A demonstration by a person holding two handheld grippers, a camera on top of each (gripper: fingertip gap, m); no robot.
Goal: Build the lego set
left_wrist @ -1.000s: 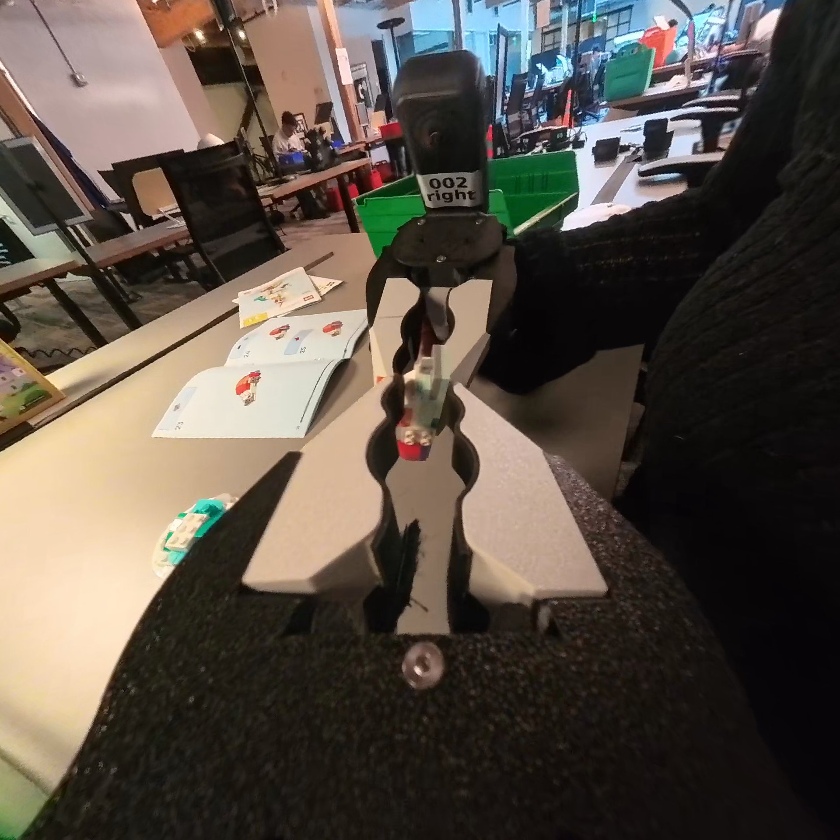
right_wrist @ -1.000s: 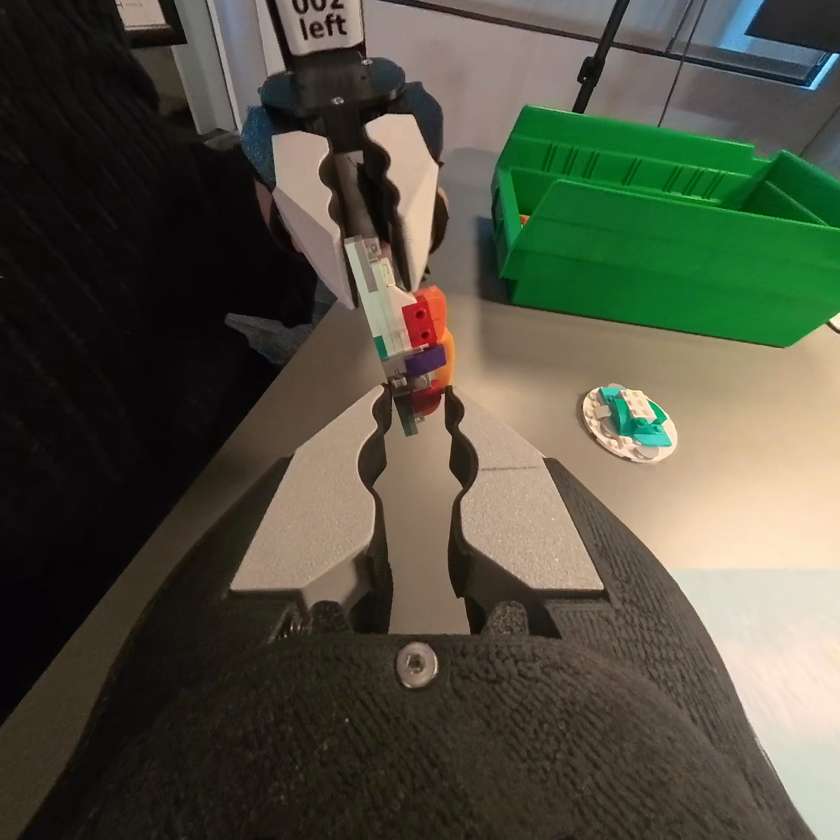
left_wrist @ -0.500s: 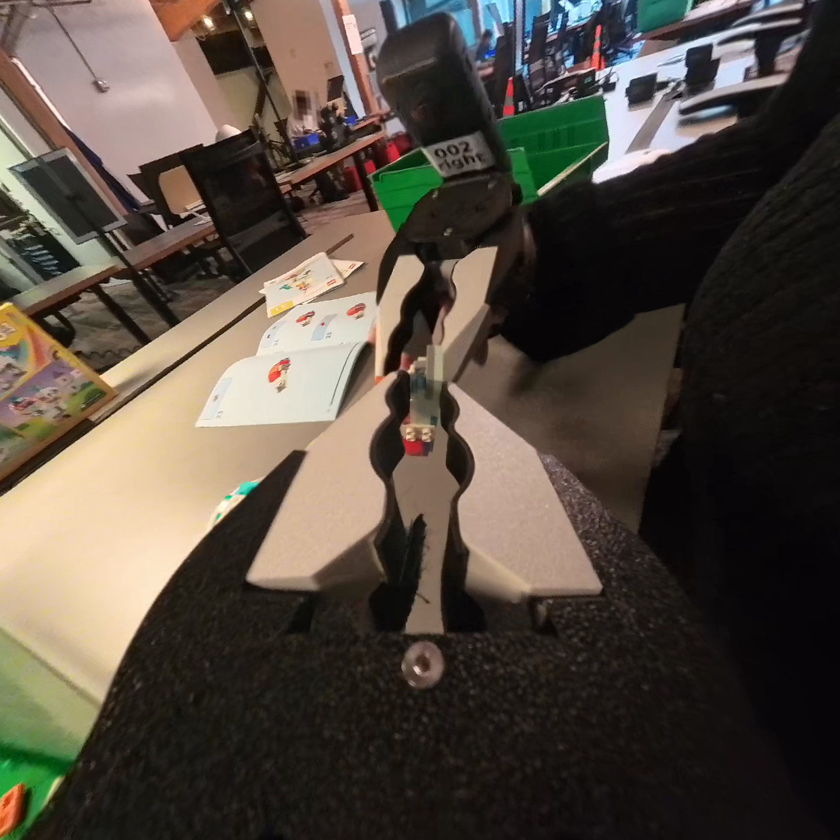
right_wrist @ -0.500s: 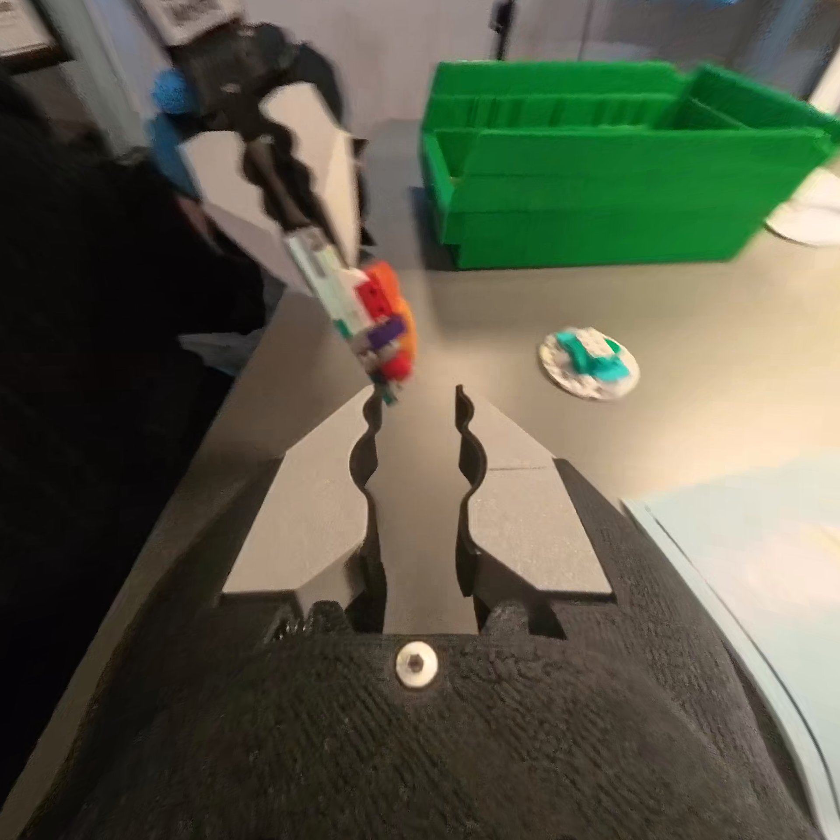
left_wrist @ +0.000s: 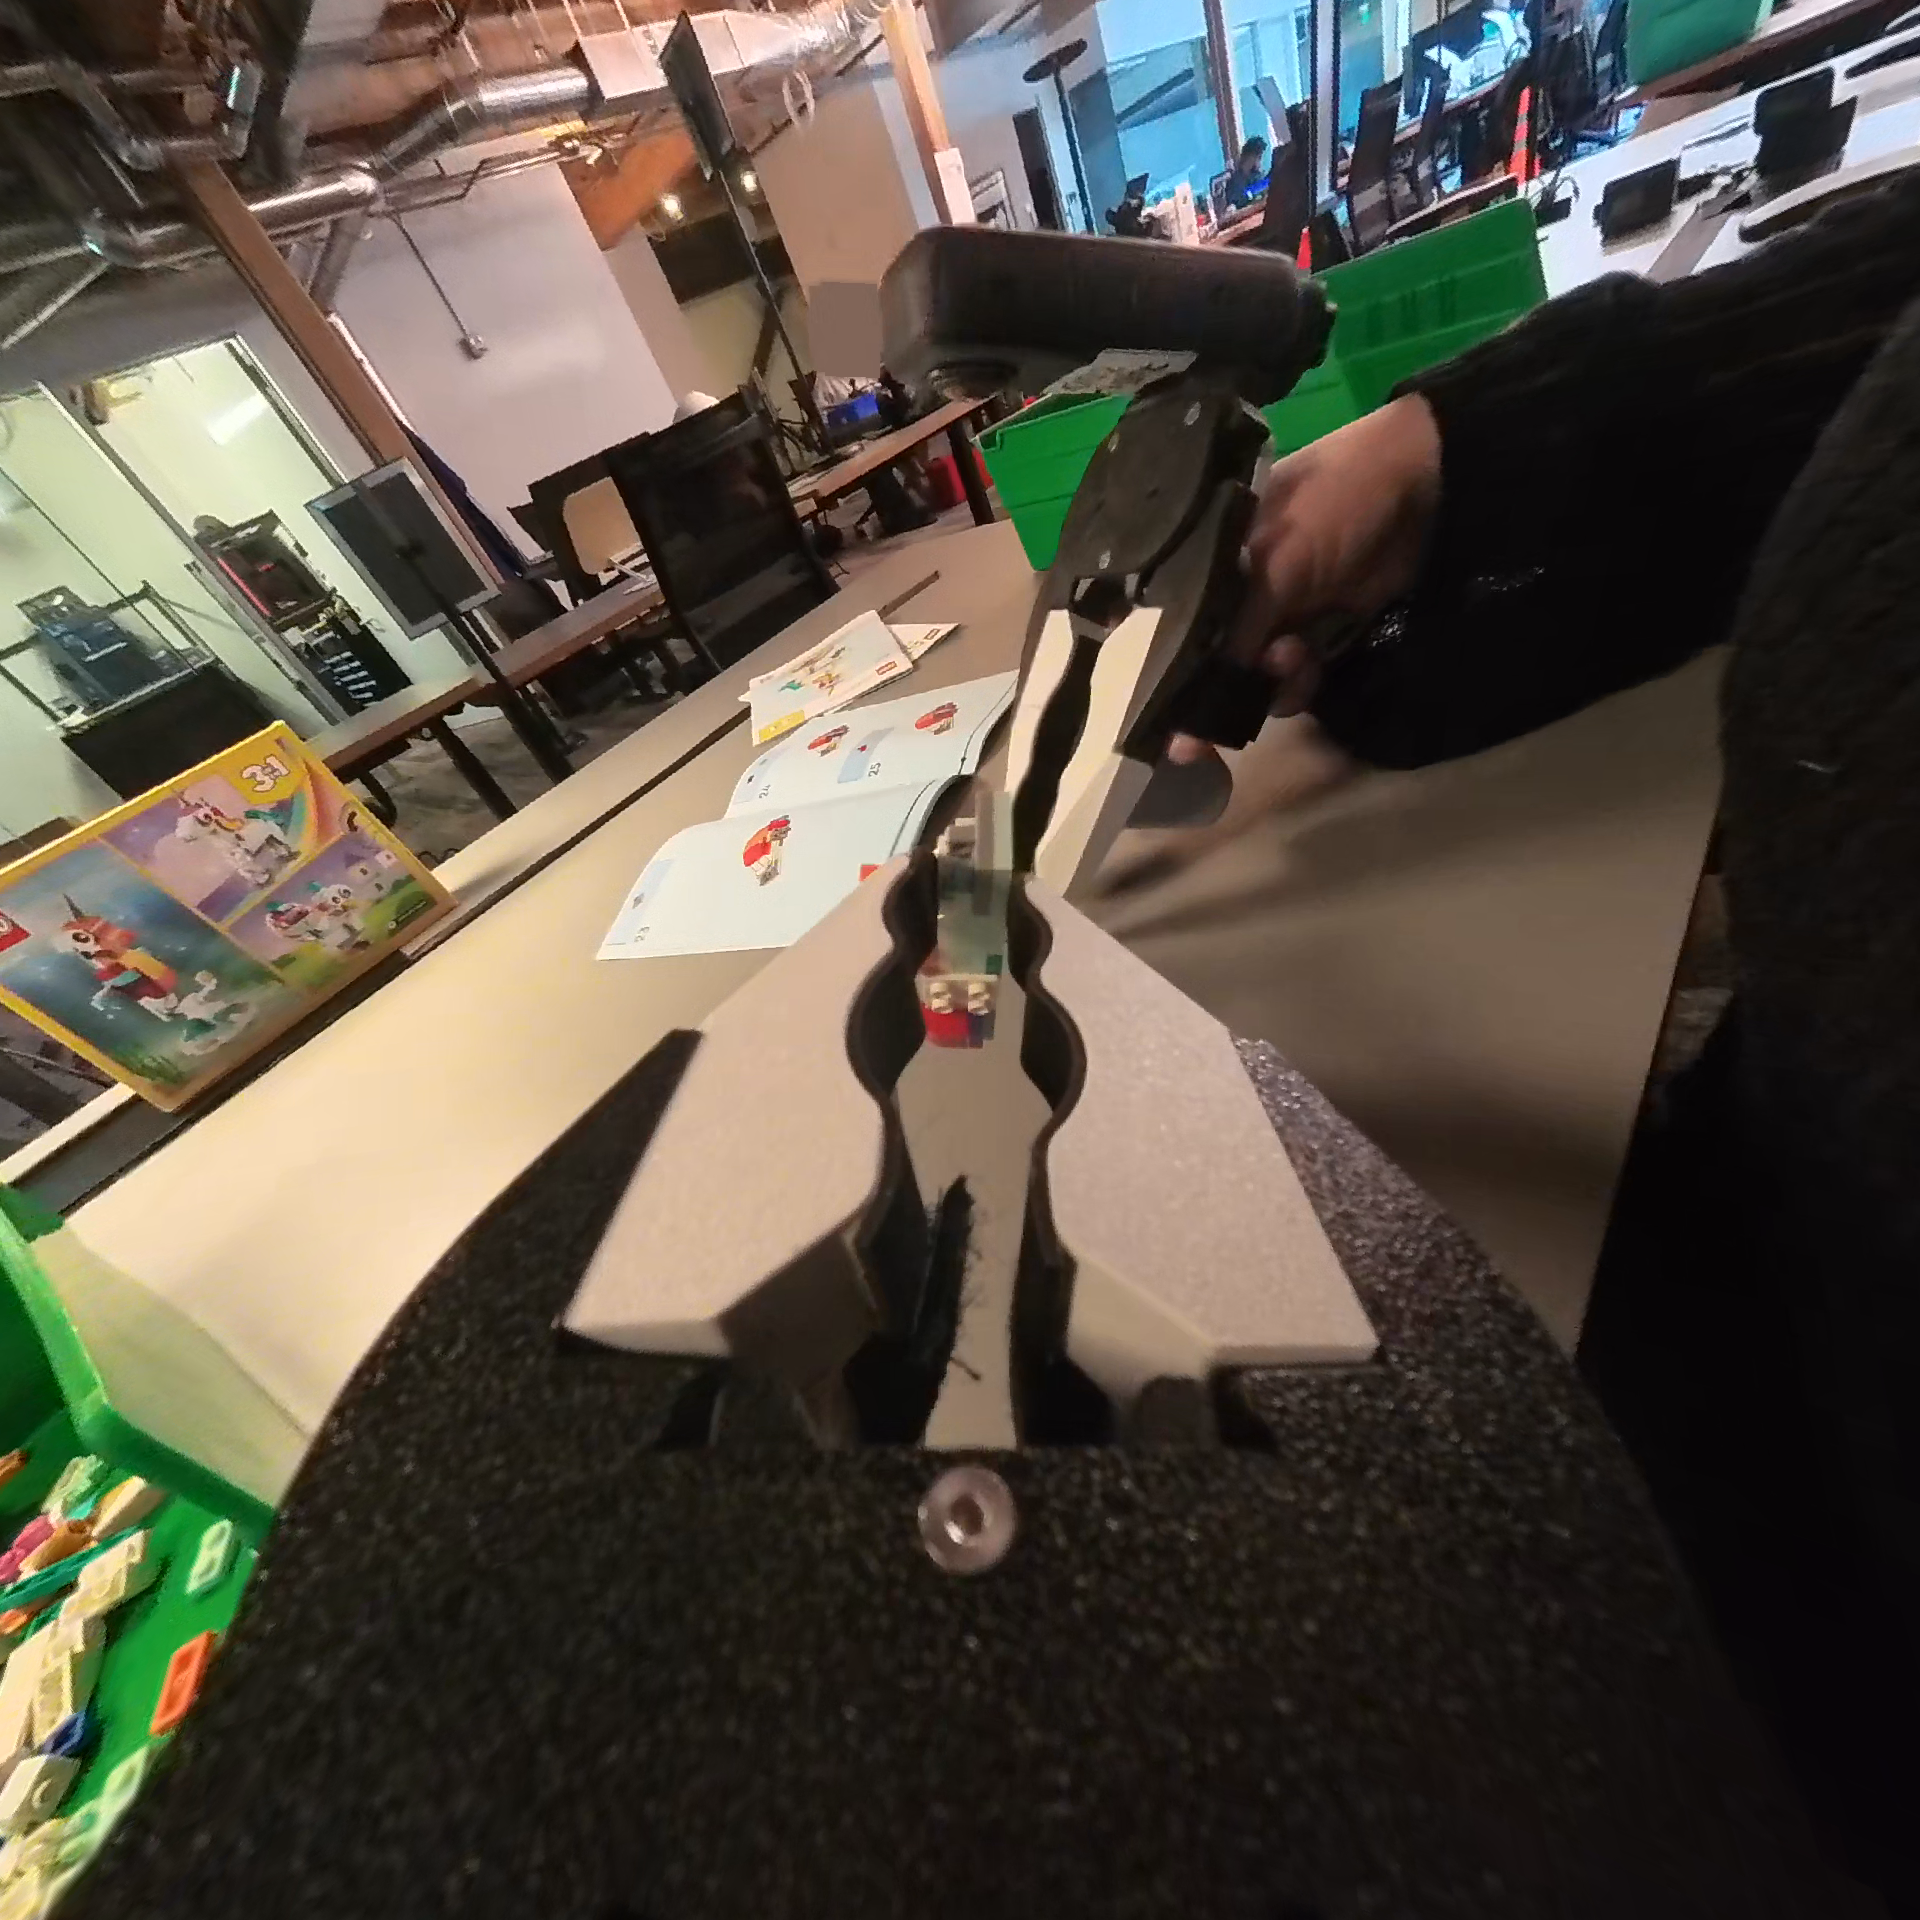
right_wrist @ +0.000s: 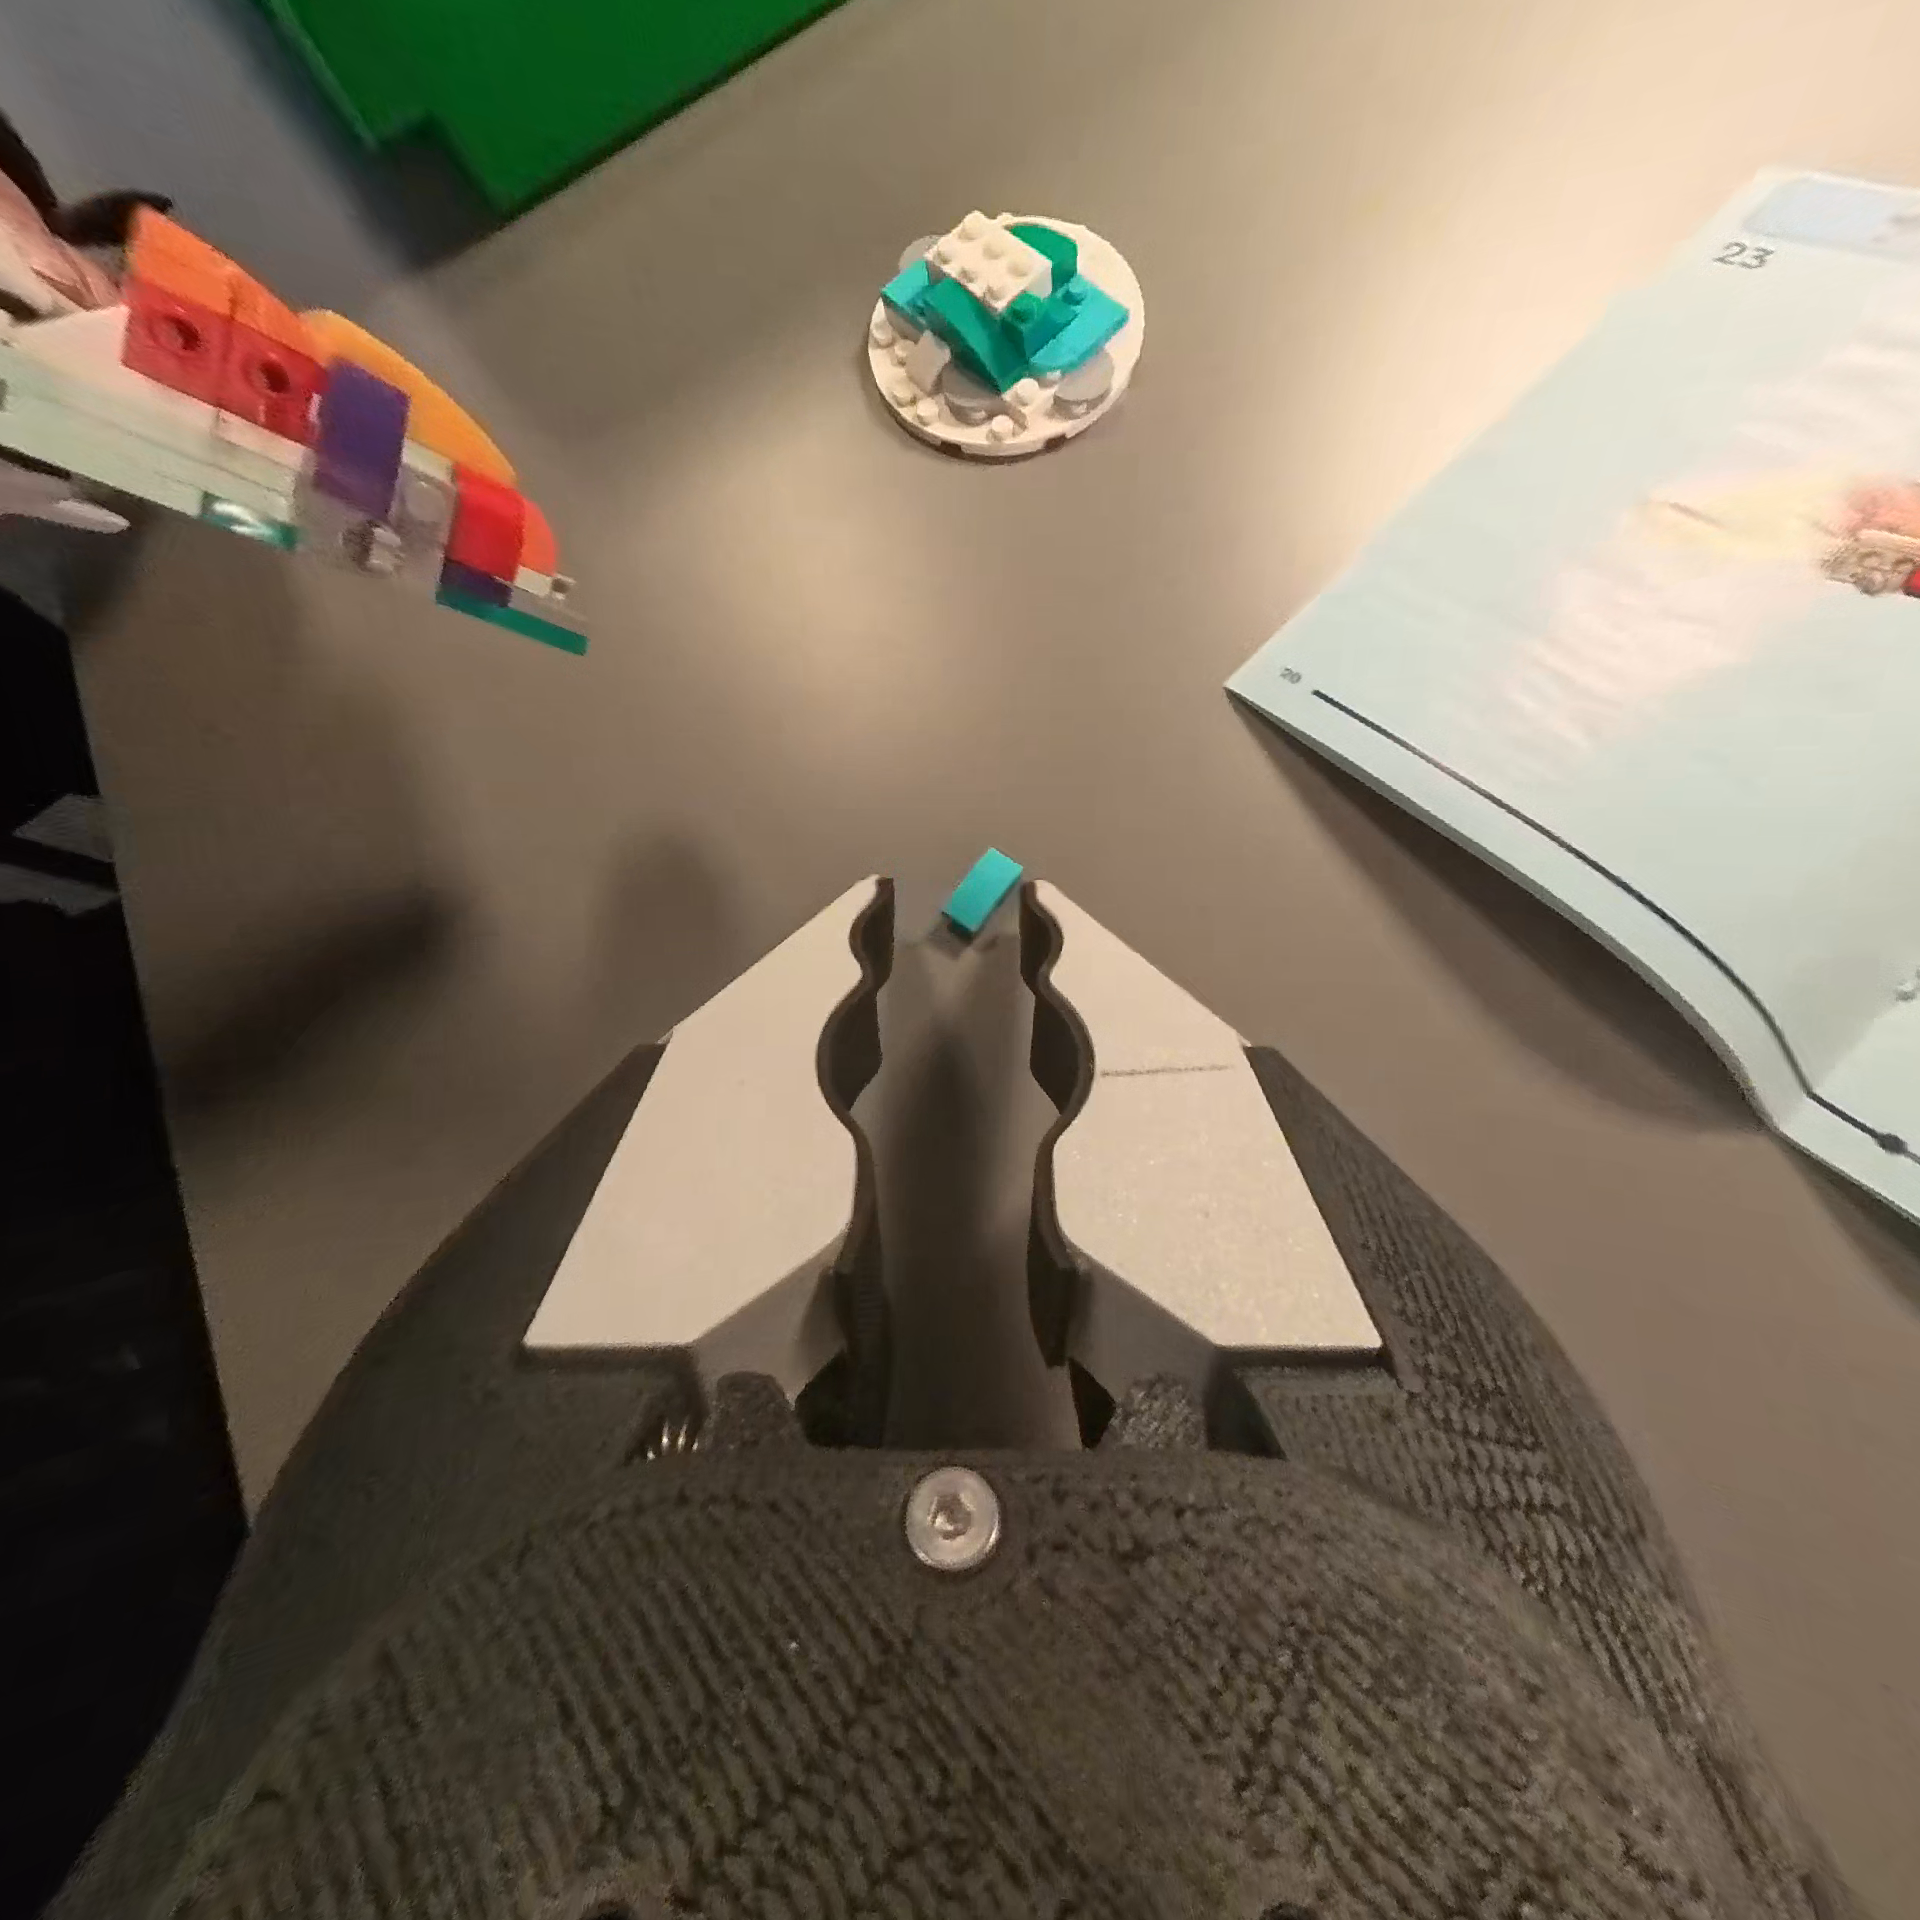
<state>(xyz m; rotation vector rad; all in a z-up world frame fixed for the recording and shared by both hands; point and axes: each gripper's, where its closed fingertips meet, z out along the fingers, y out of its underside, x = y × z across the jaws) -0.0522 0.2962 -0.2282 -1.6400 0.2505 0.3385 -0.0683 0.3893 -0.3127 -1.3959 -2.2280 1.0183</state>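
While left gripper (left_wrist: 961, 914) clamps half-built model (right_wrist: 312, 436) in air, small teal brick (right_wrist: 979, 896) lies on desk (right_wrist: 831, 727) between tips of right gripper (right_wrist: 956, 904), fingers spread, not yet touching; judged step: pick up brick; lower straight, centre tips, close on long sides, avoid skidding; round white base (right_wrist: 1003, 332) farther off, booklet (right_wrist: 1621, 665) right, green bin (right_wrist: 540, 83) behind

Left claw (left_wrist: 961, 914) clamps the small lego build (left_wrist: 966, 935), red brick at its base, held up over the grey tabletop (left_wrist: 520, 1039). Beyond it, the right claw (left_wrist: 1060, 821) points down beside the open instruction booklet (left_wrist: 790, 842). Far left stands the lego box (left_wrist: 197, 914), with a green bin of loose bricks (left_wrist: 73, 1621) at the corner.
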